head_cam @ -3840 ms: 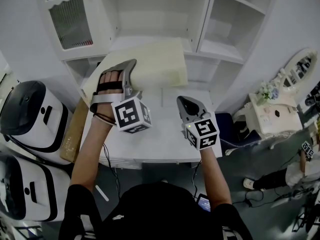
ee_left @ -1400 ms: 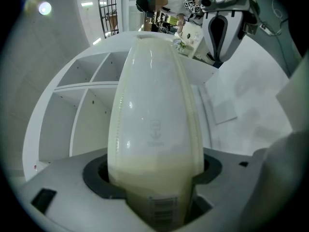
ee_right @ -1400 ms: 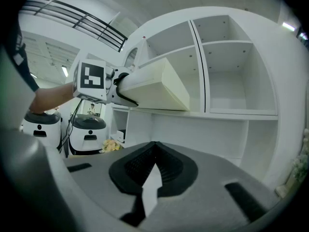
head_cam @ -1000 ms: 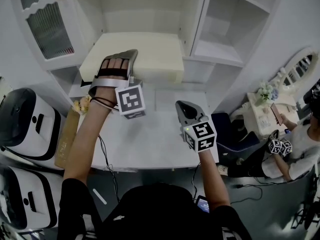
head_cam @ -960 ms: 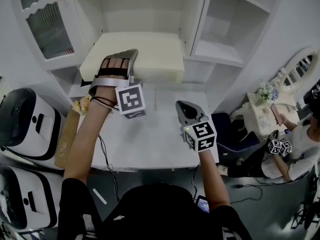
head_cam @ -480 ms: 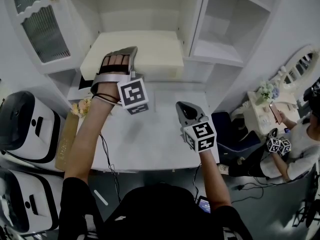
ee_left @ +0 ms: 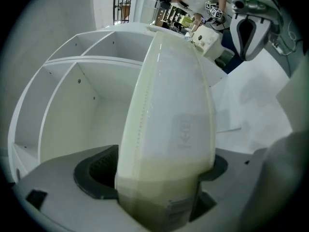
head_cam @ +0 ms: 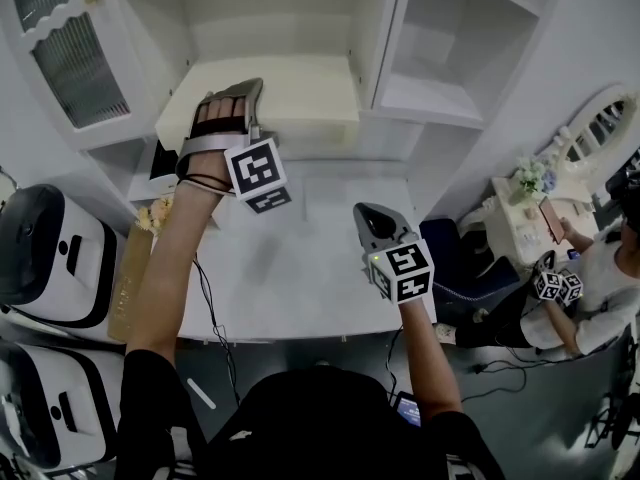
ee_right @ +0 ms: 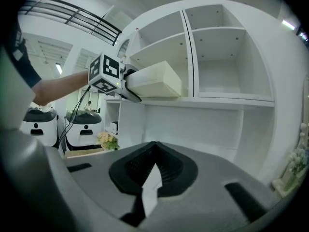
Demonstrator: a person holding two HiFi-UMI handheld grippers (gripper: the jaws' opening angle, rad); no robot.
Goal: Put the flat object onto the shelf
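The flat object is a thick cream foam cushion (head_cam: 300, 93). It lies flat on the board of the left compartment of the white shelf (head_cam: 260, 23), with its front edge jutting slightly over the desk (head_cam: 300, 268). My left gripper (head_cam: 232, 96) reaches over the cushion's front left corner. Its jaws are opening, with the cushion (ee_left: 169, 120) still between them and a gap showing beside the left pad (ee_left: 96, 170). My right gripper (head_cam: 367, 213) hovers over the desk's right side, shut and empty. The right gripper view shows the cushion (ee_right: 157, 83) in the shelf.
The right shelf compartment (head_cam: 420, 93) is bare. Two white rounded machines (head_cam: 45, 258) stand left of the desk, beside a cardboard sheet (head_cam: 125, 283) and flowers (head_cam: 155, 213). A white dresser with a mirror (head_cam: 540, 213) and a seated person (head_cam: 600, 288) are at the right.
The cushion went from tilted against the shelf front to lying flat in the left compartment. My left gripper pushed it farther in. The right gripper stayed put.
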